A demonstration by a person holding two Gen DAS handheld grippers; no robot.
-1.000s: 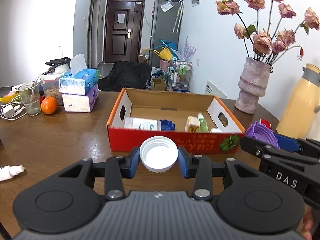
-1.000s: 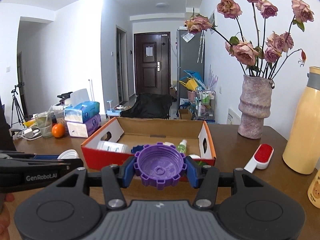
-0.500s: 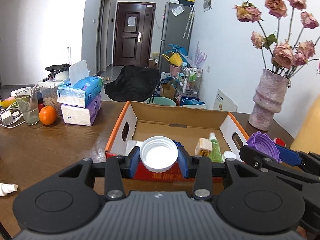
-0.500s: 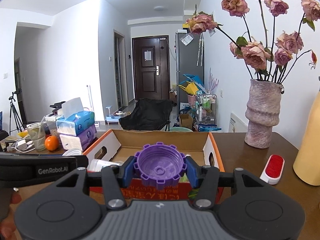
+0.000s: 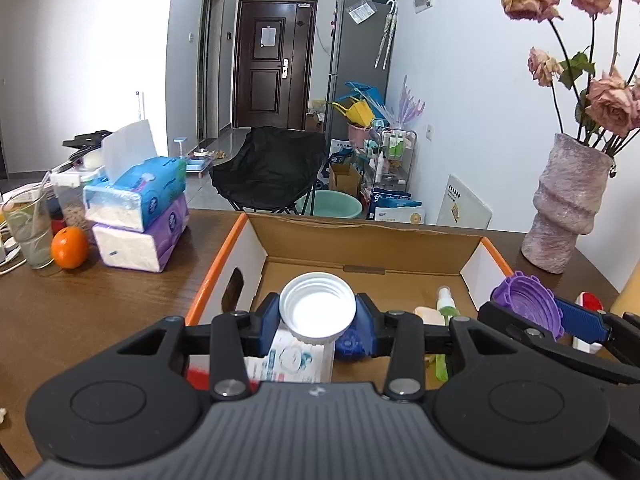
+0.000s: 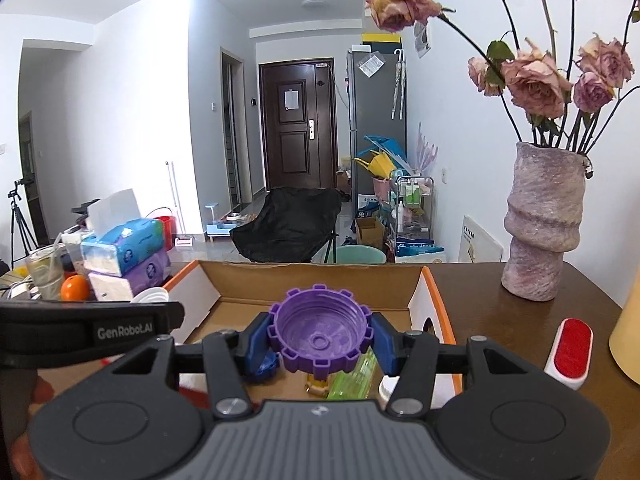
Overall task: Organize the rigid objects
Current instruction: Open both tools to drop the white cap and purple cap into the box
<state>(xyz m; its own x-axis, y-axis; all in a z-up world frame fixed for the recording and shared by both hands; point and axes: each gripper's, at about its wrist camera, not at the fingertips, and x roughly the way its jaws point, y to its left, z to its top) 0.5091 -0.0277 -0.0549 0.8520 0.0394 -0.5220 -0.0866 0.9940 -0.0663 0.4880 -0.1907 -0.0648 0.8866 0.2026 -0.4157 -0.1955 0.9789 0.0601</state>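
My left gripper (image 5: 318, 312) is shut on a white screw cap (image 5: 317, 307), hollow side up, held above the near left part of an orange-edged cardboard box (image 5: 360, 242). My right gripper (image 6: 319, 336) is shut on a purple toothed cap (image 6: 319, 330), held over the same box (image 6: 320, 276) further right; this purple cap (image 5: 526, 302) also shows at the right of the left wrist view. Inside the box lie a white labelled packet (image 5: 296, 360), a blue cap (image 5: 350, 346) and a green spray bottle (image 6: 354, 378).
A pink vase (image 6: 544, 224) with dried roses stands on the brown table (image 5: 100, 304) to the right of the box. A red and white lint brush (image 6: 570, 352) lies near it. Stacked tissue packs (image 5: 138, 216), an orange (image 5: 70, 246) and a glass (image 5: 26, 232) sit to the left.
Both grippers have moved forward with their caps, from in front of the box's red front wall to above its inside. The grips have not changed.
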